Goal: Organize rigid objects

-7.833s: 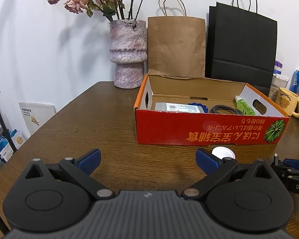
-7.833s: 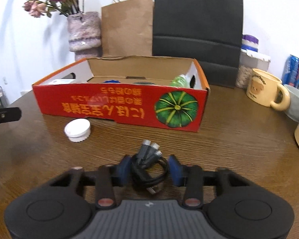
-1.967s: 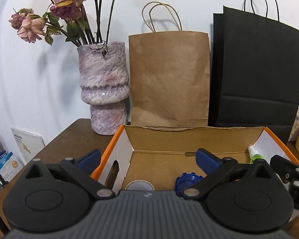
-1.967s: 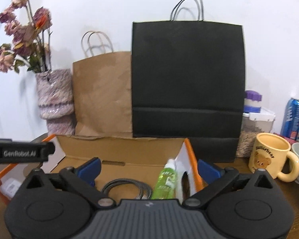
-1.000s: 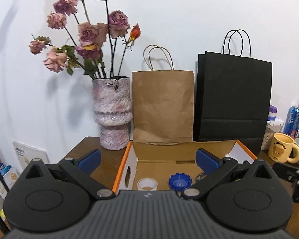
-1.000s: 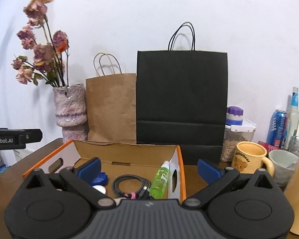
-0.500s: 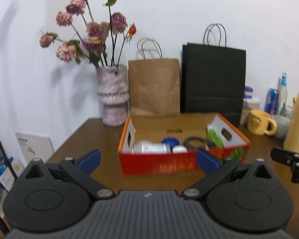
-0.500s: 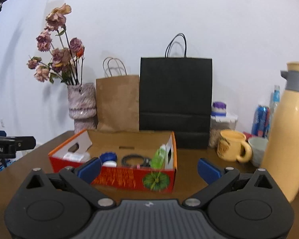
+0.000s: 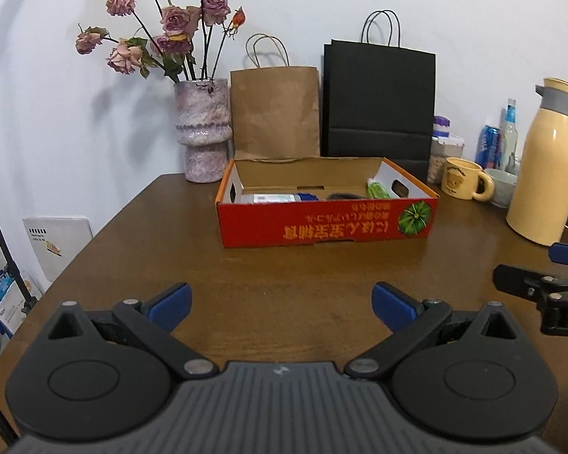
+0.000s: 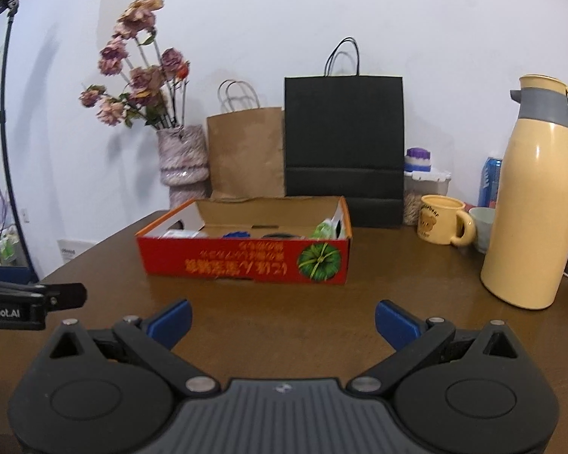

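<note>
Left wrist view, left gripper [image 9: 280, 304] and right gripper [image 10: 282, 319] released, red box [image 9: 322, 223] ahead on table [image 9: 170, 234]

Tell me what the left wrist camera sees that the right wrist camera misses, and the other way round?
Only the left wrist view shows the white carton leaning beside the table's left edge and the clear bottle behind the blue can.

Only the right wrist view shows the black light stand by the left wall.

Both show the red cardboard box with items inside, the flower vase, the brown paper bag, the black paper bag, the yellow mug and the yellow thermos. The left tongs and right tongs are open, empty.
</note>
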The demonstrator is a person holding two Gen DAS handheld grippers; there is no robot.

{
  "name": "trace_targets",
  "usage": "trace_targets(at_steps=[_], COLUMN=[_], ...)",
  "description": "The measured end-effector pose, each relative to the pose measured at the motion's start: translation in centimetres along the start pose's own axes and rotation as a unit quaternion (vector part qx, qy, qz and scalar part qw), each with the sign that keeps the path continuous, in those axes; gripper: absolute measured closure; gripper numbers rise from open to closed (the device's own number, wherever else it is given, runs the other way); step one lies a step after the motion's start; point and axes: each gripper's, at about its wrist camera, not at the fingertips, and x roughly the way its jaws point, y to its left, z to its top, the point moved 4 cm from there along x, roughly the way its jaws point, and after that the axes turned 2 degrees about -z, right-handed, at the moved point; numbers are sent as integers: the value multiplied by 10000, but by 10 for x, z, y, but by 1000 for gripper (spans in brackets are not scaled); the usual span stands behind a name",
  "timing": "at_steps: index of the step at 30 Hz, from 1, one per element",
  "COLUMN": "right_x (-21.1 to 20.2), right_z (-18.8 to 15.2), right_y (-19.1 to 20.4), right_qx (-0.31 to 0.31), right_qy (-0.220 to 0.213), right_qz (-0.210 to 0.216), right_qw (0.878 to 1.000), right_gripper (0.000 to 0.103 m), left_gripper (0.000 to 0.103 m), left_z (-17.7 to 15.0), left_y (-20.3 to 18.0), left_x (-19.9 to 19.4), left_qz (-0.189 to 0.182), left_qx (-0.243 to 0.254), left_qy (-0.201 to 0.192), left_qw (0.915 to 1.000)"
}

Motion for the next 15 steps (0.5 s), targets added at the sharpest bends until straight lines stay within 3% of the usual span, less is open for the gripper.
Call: trace_targets(at_steps=[15], right_x=[-10], right_z=[-7], right_y=[6], right_qx=[-28], right_qy=[73], right_qz=[-6], right_qw=[10000], right_gripper=[0], left_gripper=[0], left_z=[-8], left_y=[-2], left_x=[-6], left_qz=[-56], left_qx=[-11], left_qy=[61], left_qw=[10000])
